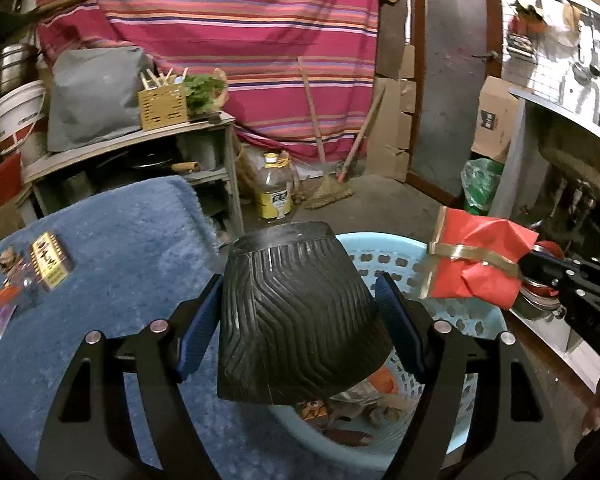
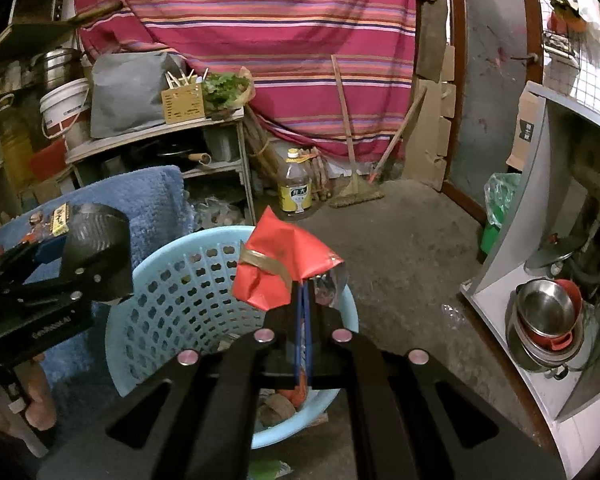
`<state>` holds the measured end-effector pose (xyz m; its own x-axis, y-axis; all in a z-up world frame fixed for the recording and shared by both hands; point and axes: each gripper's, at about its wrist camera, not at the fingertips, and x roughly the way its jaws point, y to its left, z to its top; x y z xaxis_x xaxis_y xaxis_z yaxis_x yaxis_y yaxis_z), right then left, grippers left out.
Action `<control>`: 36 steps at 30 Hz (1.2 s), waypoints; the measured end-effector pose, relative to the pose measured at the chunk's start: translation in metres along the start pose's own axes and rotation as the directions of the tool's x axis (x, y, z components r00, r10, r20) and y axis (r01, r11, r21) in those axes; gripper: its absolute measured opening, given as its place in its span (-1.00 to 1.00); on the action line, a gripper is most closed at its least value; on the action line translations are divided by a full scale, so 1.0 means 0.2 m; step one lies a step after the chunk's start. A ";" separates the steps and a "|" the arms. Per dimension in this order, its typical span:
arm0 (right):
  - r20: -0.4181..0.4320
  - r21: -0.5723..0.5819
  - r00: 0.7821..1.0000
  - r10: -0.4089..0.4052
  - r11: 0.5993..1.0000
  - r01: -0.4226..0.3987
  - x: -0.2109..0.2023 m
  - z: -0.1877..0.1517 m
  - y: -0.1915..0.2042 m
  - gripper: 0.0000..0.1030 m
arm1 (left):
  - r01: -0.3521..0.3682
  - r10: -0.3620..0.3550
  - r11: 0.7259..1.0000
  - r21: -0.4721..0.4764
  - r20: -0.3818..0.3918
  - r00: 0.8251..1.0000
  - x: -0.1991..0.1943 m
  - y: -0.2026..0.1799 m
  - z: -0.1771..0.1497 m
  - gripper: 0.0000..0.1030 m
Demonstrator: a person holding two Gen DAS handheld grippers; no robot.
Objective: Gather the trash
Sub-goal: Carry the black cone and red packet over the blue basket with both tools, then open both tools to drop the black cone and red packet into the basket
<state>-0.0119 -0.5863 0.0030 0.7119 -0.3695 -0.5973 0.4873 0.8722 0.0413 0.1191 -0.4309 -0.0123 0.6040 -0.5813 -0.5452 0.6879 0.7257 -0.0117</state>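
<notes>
My left gripper point(image 1: 300, 280) is shut on a black ribbed plastic pot point(image 1: 300, 312), its blue pads point(image 1: 202, 324) pressing both sides. The pot is tipped over a light blue perforated basket point(image 1: 472, 320) that has scraps at its bottom. To the right, my right gripper point(image 1: 528, 264) holds a crumpled red paper wrapper with a gold band point(image 1: 476, 260) above the basket's far rim. In the right wrist view the right gripper point(image 2: 304, 286) is shut on the red wrapper point(image 2: 276, 268) over the basket point(image 2: 172, 280). The black pot point(image 2: 96, 236) hangs at the left there.
A blue fuzzy cloth point(image 1: 100, 260) left of the basket carries a yellow packet point(image 1: 50, 260) and small wrappers. Behind stand a shelf unit point(image 1: 204, 136), an oil bottle point(image 1: 274, 190) and a broom point(image 1: 332, 192). A grey cabinet with metal pots point(image 2: 548, 320) stands at the right.
</notes>
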 end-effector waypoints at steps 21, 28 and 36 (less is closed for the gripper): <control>-0.030 -0.029 0.999 0.031 0.999 -0.032 0.08 -0.02 0.17 -0.98 | -0.138 0.143 0.988 -0.071 0.072 0.987 -0.23 0.32 0.01 0.89; -0.069 -0.045 0.997 0.040 0.998 -0.044 0.17 -0.04 0.27 -0.93 | -0.221 0.230 0.969 -0.112 0.076 0.970 -0.38 0.54 -0.04 0.89; -0.110 -0.022 0.994 0.013 1.000 -0.015 0.24 -0.14 0.31 0.19 | -0.293 0.309 0.940 -0.174 0.072 0.948 -0.57 0.79 -0.15 0.89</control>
<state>0.0390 -0.5409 -0.0457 0.6578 -0.3207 -0.6815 0.4653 0.8846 0.0328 0.1465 -0.2391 0.0232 0.8146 -0.3535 -0.4599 0.3996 0.9167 0.0031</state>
